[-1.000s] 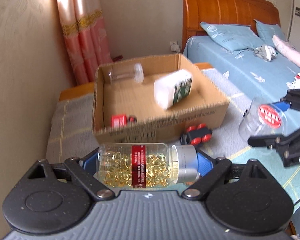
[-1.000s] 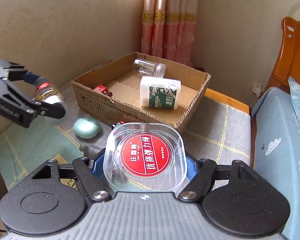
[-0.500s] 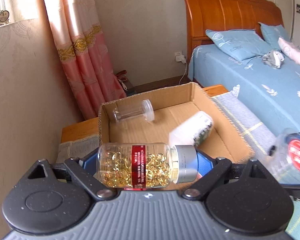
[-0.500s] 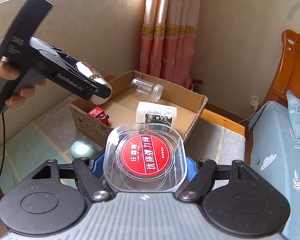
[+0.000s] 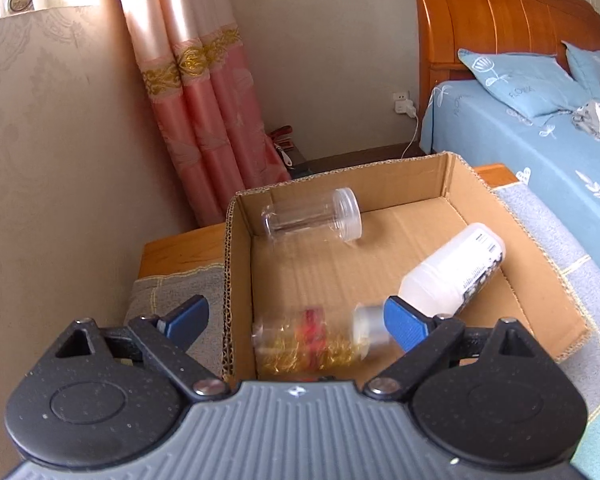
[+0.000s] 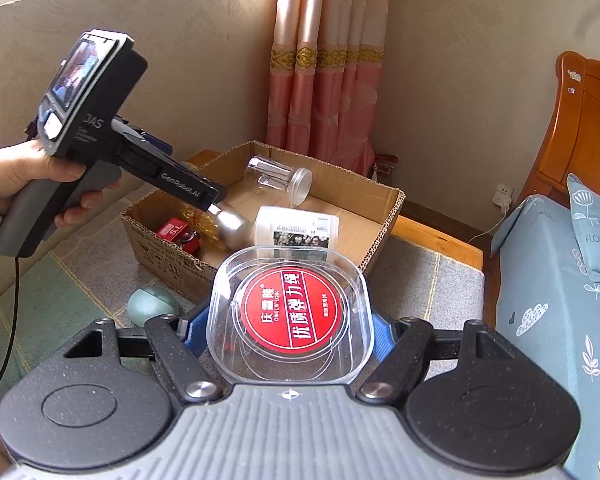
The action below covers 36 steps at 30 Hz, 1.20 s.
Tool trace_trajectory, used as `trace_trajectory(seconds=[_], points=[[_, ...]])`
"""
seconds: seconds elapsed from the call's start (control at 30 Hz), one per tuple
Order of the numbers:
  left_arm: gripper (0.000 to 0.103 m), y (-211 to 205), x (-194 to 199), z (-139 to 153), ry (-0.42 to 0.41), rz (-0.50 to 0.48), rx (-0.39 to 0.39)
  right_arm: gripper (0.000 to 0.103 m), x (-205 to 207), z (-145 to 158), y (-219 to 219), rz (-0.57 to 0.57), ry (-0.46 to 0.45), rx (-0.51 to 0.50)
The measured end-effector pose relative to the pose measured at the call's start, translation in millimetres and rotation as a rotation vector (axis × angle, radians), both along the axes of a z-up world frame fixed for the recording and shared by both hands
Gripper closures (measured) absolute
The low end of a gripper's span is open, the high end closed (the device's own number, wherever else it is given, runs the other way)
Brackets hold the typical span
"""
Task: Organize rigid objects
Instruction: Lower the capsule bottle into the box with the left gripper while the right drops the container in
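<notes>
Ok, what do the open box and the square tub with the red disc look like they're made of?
The brown open box looks like matte corrugated cardboard: fluting shows along its cut top edges. The square see-through tub with the red round label looks like glossy clear plastic, judging by its sharp reflections and rounded moulded corners; glass can't be ruled out on looks alone.

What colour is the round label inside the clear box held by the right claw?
Red with white lettering; the round label in the clear box shows best in the right wrist view.
</notes>
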State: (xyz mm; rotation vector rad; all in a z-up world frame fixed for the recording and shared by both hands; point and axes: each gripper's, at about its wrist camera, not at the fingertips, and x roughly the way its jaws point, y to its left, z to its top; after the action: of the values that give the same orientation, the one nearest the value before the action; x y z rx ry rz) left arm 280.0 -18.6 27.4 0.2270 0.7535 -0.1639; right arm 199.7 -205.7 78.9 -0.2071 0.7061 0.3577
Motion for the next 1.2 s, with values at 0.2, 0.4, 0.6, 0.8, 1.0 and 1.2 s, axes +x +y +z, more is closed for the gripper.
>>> trace_trajectory(seconds=[0.2, 0.4, 0.6, 0.8, 1.0, 1.2], points=[[0.008, 6, -29, 8, 0.047, -0.017, -0.053, 0.024, 16, 2, 2, -0.006, 0.001, 0.002], [0.008, 7, -74, 10, 0.031, 0.025, -0.045, 0.024, 48, 8, 4, -0.025, 0.024, 0.043], [0.008, 18, -103, 2, 0.041, 0.075, -0.068, 0.024, 83, 12, 9, -0.066, 0.037, 0.047], [0.008, 31, -117, -9, 0.026, 0.164, -0.067, 0.024, 124, 15, 11, -0.105, 0.078, 0.086], [0.008, 47, -135, -14, 0.000, 0.245, -0.093, 0.024, 166, 10, 19, -0.130, 0.094, 0.066], [0.008, 60, -141, -17, 0.006, 0.296, -0.117, 0.024, 202, -11, 31, -0.163, 0.127, 0.013]])
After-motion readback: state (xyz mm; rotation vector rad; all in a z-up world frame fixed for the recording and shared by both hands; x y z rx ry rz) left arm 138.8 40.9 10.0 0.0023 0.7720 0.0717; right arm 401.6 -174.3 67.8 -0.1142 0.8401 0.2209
